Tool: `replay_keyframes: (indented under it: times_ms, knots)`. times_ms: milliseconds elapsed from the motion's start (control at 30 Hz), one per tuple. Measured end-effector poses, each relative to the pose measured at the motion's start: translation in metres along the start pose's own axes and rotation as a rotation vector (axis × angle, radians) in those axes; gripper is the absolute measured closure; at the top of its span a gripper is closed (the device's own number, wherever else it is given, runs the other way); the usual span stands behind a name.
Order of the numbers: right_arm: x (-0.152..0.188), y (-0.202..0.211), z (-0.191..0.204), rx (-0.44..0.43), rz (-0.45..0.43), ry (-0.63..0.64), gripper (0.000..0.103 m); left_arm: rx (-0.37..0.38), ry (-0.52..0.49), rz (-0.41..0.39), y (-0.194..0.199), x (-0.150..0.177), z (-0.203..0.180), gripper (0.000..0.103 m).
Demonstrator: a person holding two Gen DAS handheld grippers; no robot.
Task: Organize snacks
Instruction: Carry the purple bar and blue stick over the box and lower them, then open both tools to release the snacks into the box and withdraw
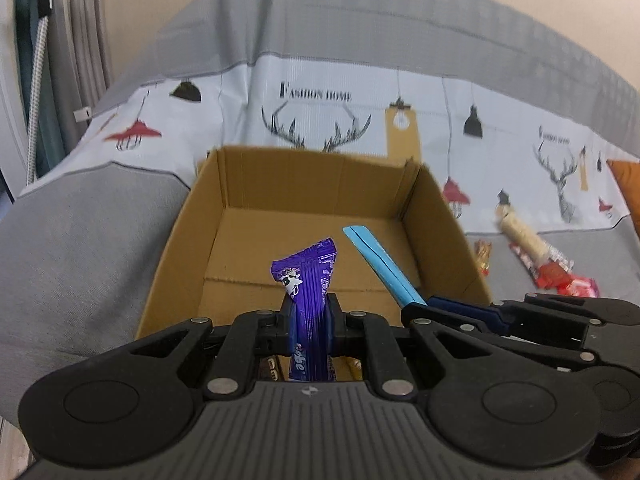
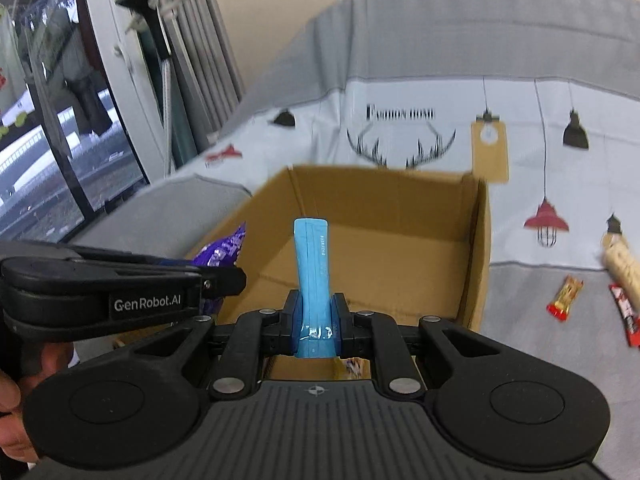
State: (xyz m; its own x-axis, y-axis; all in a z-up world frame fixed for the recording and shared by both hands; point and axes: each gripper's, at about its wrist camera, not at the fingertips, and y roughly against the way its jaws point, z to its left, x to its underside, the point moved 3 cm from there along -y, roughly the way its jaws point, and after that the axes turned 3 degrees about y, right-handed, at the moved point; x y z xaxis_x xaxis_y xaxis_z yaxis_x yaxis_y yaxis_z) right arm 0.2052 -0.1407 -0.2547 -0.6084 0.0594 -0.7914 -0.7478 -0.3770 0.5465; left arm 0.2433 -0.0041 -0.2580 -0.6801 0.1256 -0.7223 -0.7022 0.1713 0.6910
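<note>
My left gripper [image 1: 310,312] is shut on a purple snack bar [image 1: 310,276] that sticks up between its pads, held over the near edge of an open cardboard box [image 1: 280,184]. My right gripper [image 2: 316,312] is shut on a light blue snack stick [image 2: 312,256], which also points up over the same cardboard box [image 2: 400,236]. In the left wrist view the blue stick [image 1: 380,264] and the right gripper [image 1: 432,304] come in from the right. The right wrist view shows the left gripper [image 2: 224,280] and the purple bar [image 2: 224,250] at its left. Some wrappers lie inside the box under the grippers.
The box sits on a bed with a grey and white printed cover [image 1: 320,92]. Several loose snacks lie right of the box: a small gold and red candy [image 2: 566,296], a red bar [image 2: 628,316] and a pale roll [image 1: 520,232]. A window [image 2: 60,140] and curtains stand at the left.
</note>
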Motion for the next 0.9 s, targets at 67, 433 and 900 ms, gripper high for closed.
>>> replay_keyframes:
  times_ms: [67, 433, 900]
  knots:
    - [0.006, -0.008, -0.001, -0.001, 0.023, 0.000, 0.087, -0.014, 0.001, 0.033, -0.010, 0.005, 0.003, 0.089]
    - [0.015, -0.016, 0.006, -0.053, 0.053, -0.008, 0.059, -0.060, 0.063, 0.051, -0.001, 0.006, 0.016, 0.028]
    - [0.023, 0.051, -0.072, 0.023, -0.109, -0.133, 0.011, -0.013, -0.024, -0.055, 0.014, -0.010, -0.080, 0.011]
